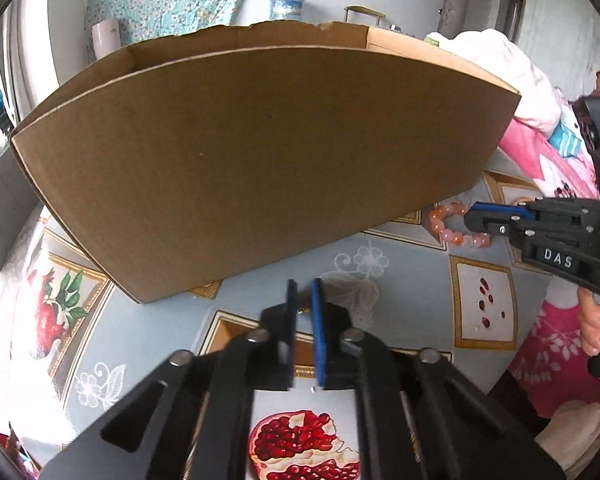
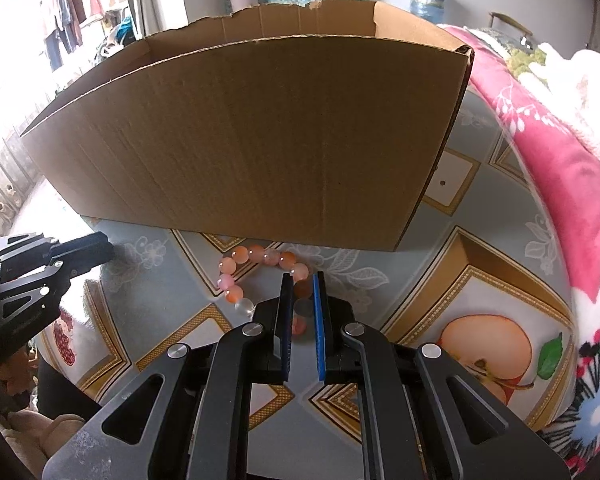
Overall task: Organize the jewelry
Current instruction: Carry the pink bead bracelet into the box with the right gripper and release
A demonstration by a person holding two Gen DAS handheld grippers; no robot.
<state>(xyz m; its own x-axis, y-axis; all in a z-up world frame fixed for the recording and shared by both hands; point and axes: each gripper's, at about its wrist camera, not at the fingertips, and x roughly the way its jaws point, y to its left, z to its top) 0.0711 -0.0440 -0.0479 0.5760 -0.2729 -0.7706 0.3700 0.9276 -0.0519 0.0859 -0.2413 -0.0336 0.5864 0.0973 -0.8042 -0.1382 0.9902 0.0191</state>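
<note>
Beside the cardboard box point(image 2: 240, 140) on the tabletop point(image 2: 440, 280) lies an orange-and-pink bead bracelet point(image 2: 256, 268); right hand-held gripper point(image 2: 302, 284) straddles its beads, slightly parted. Left hand-held gripper point(image 1: 303, 290) nearly closed, holding nothing.

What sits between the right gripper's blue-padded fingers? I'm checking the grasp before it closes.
In the right wrist view, part of the orange and pink beaded bracelet lies between the right gripper fingers, in front of the brown cardboard box.
</note>
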